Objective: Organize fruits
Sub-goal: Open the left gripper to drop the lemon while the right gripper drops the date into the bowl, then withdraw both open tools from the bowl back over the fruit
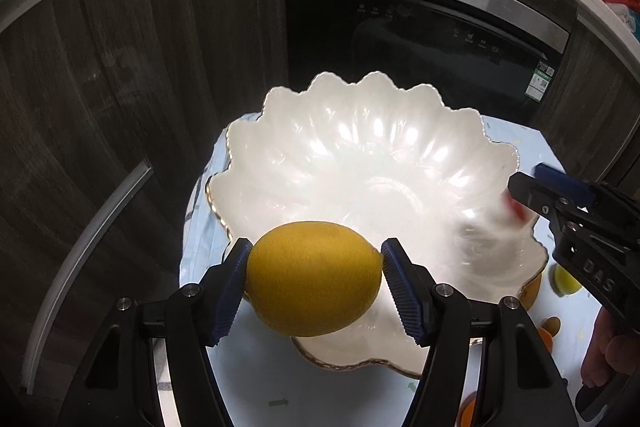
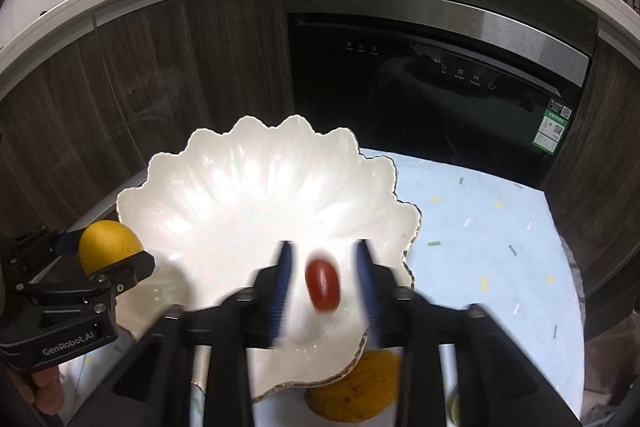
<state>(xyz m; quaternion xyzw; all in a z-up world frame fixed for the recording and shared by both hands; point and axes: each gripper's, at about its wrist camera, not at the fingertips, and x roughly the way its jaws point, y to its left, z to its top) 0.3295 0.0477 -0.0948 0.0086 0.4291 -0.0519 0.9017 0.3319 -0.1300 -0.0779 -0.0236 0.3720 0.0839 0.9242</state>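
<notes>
A white scalloped bowl (image 1: 360, 163) with a gold rim sits on a pale blue cloth; it also shows in the right wrist view (image 2: 248, 195). My left gripper (image 1: 314, 281) is shut on a yellow lemon (image 1: 314, 277) at the bowl's near rim; the lemon also shows in the right wrist view (image 2: 108, 245). My right gripper (image 2: 324, 283) is open over the bowl. A small red cherry tomato (image 2: 323, 283) is blurred between its fingers, touching neither. In the left wrist view the right gripper (image 1: 524, 195) is at the bowl's right rim.
An orange fruit (image 2: 356, 395) lies under the bowl's near edge. A green-yellow fruit (image 1: 564, 279) and small orange fruits (image 1: 548, 331) lie on the cloth (image 2: 480, 247). Dark cabinets and a black appliance (image 2: 432, 79) stand behind.
</notes>
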